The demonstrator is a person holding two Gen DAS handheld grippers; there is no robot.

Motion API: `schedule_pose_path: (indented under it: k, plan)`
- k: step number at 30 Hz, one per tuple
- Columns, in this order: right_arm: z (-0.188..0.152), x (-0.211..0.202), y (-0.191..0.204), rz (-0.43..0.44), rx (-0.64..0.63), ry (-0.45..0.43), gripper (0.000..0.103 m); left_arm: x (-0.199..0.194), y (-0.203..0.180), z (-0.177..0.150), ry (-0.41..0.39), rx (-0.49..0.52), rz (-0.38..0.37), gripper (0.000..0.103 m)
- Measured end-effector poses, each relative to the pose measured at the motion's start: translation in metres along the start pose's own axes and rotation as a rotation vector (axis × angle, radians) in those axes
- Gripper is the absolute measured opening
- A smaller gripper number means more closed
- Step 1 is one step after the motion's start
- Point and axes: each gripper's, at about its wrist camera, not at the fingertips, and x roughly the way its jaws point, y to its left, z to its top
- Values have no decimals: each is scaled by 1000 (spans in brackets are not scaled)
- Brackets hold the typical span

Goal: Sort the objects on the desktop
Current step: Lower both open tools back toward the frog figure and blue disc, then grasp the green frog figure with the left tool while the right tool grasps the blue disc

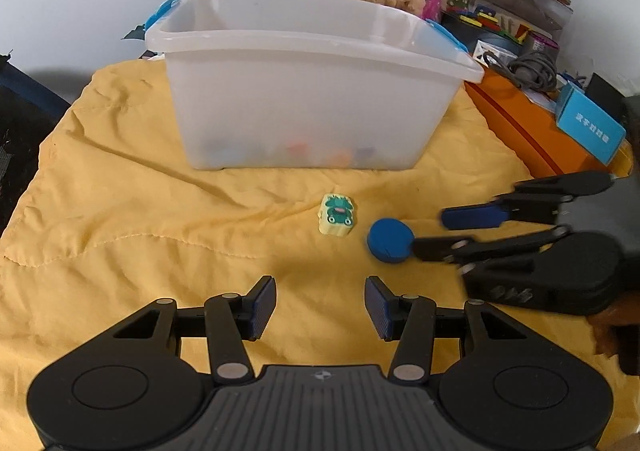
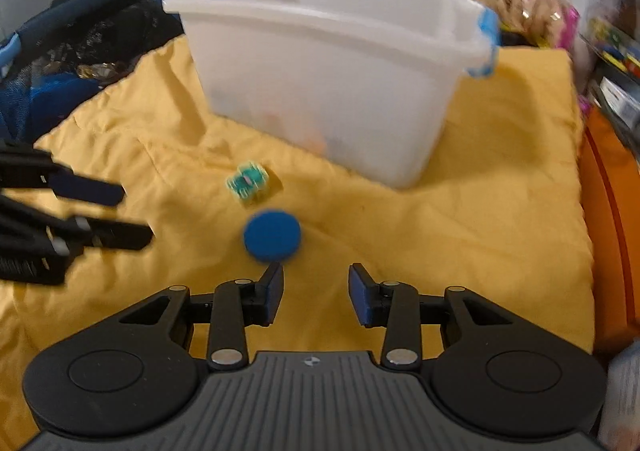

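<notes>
Both grippers, left gripper and right gripper, are hanging spread and empty, flanking the blue disc and frog eraser, lining up pickups for the bin.

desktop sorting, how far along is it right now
Partly done: blurry coloured pieces already lie at the bottom of the translucent plastic bin. Nothing is in hand; the left hand-held gripper and right hand-held gripper are both open and empty. Still left on the yellow cloth: the frog-print eraser and the blue disc, which sits just ahead of the right gripper's fingers.
</notes>
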Motion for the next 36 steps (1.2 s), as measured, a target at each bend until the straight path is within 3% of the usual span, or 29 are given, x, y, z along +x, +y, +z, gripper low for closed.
schedule_pose_path:
  k: [8,17,18,19,20,32,36]
  plan:
    - [11,40,24,35,-107,19,46,18,2,22,-17,0,-16,53]
    - [-4,17,7,20,-34,27,42,67,-24,39,10,110,-14,52]
    - [-6,14,5,12,-29,27,42,73,-25,39,29,113,-10,44]
    - [-9,12,3,3,-20,29,42,77,-24,38,52,104,-8,26]
    - [-11,9,1,-2,-8,32,42,79,-22,37,70,87,-15,27]
    - [-23,10,-2,-9,38,42,43,21,-1,1,71,2,-60,27]
    - [-21,5,-1,7,39,46,42,-6,9,12,18,-37,-68,27]
